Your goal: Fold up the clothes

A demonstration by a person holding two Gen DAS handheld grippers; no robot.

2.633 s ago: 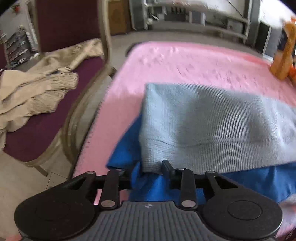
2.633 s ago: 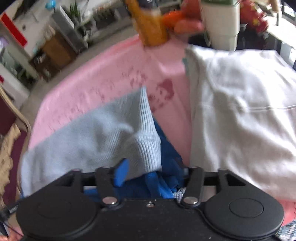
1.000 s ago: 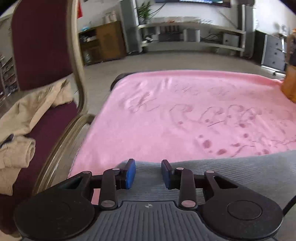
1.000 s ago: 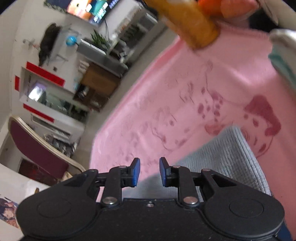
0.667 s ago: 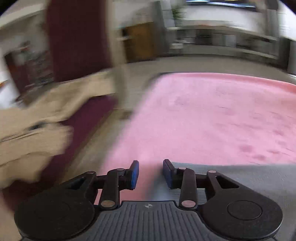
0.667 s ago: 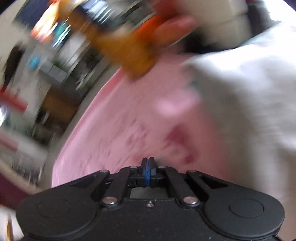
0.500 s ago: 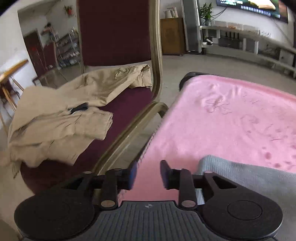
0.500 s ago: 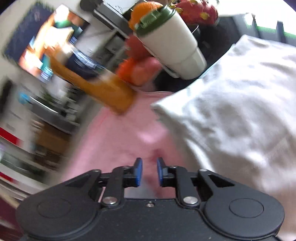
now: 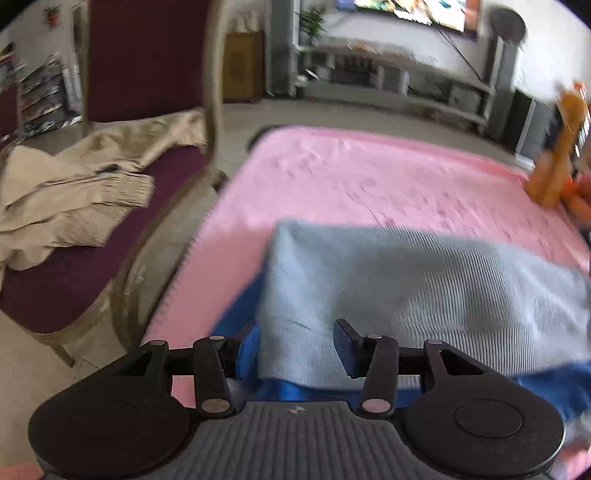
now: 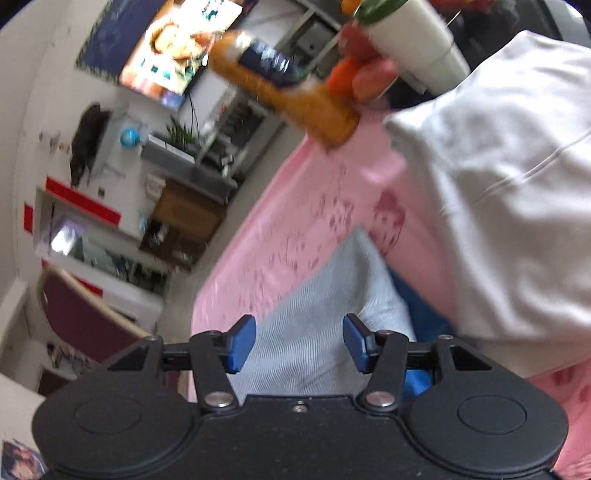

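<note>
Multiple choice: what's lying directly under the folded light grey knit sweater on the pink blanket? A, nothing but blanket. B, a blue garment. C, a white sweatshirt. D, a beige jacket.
B: a blue garment sticks out from beneath the light grey knit sweater along its left and near edges.

A domestic living room. In the left wrist view, a wall-mounted flat television showing a colourful picture (image 9: 410,11) occupies the top centre, above a long low grey media shelf (image 9: 399,74); a brown wooden cabinet (image 9: 243,66) stands at upper centre-left beside a green potted plant (image 9: 312,16). A maroon upholstered chair with a pale wooden frame (image 9: 147,62), at left, carries crumpled beige clothing (image 9: 74,195). A pink printed blanket (image 9: 369,181) covers the worktop at centre. In the right wrist view, white wall shelving with red trim (image 10: 74,221) fills the left side.
</note>
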